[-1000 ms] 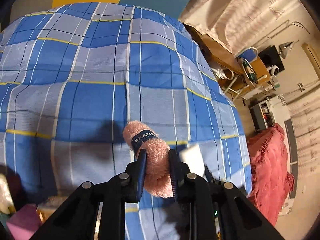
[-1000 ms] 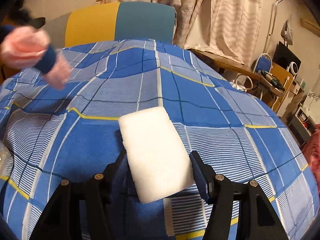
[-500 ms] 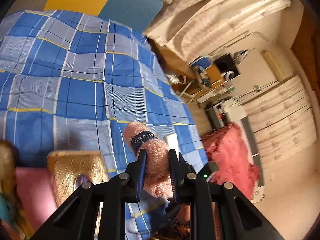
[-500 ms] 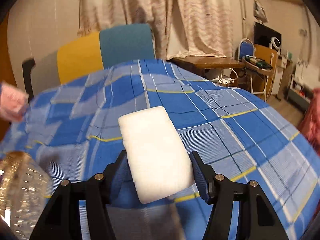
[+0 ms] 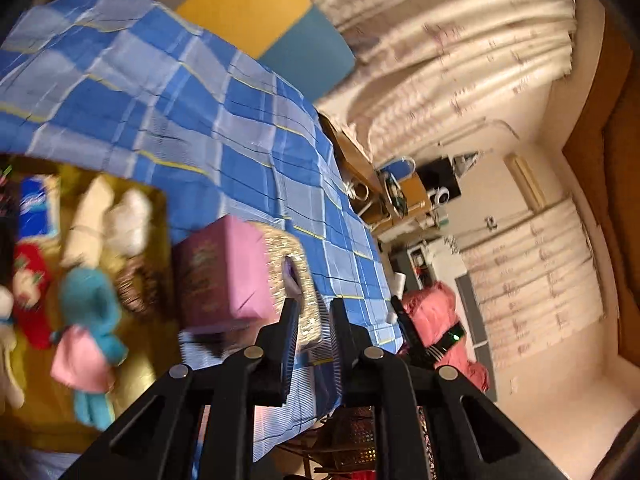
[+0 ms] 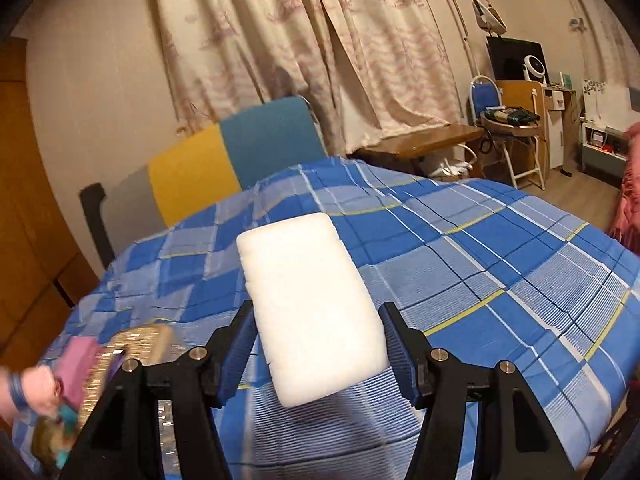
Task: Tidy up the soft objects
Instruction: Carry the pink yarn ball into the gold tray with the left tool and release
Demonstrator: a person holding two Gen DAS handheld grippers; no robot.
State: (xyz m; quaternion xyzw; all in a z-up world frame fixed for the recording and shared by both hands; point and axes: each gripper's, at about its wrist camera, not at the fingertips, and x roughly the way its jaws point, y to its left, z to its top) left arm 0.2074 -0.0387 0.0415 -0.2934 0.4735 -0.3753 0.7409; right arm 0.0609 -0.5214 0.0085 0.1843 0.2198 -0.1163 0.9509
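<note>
Found white foam pad clamped across its width in right gripper, both pads pressing its long edges, far end projecting forward. Held clear above the checked cloth, over its near part.

Noted pink fluffy roll with dark blue band at the near left corner of the checked cloth, free of both claws; too blurred to tell whether resting or in the air.

Found left gripper drawn together with nothing between the fingers, having just closed further; positioned over the near edge of the checked cloth.

Recorded pink box on the checked cloth, touching a glittery gold basket on its near side.

Recorded yellow surface beside the checked cloth's near left edge, bearing a teal plush in a pink dress, a cream plush and a red item.

Seen beyond the checked cloth's far edge: yellow-and-teal chair back, patterned curtain.
</note>
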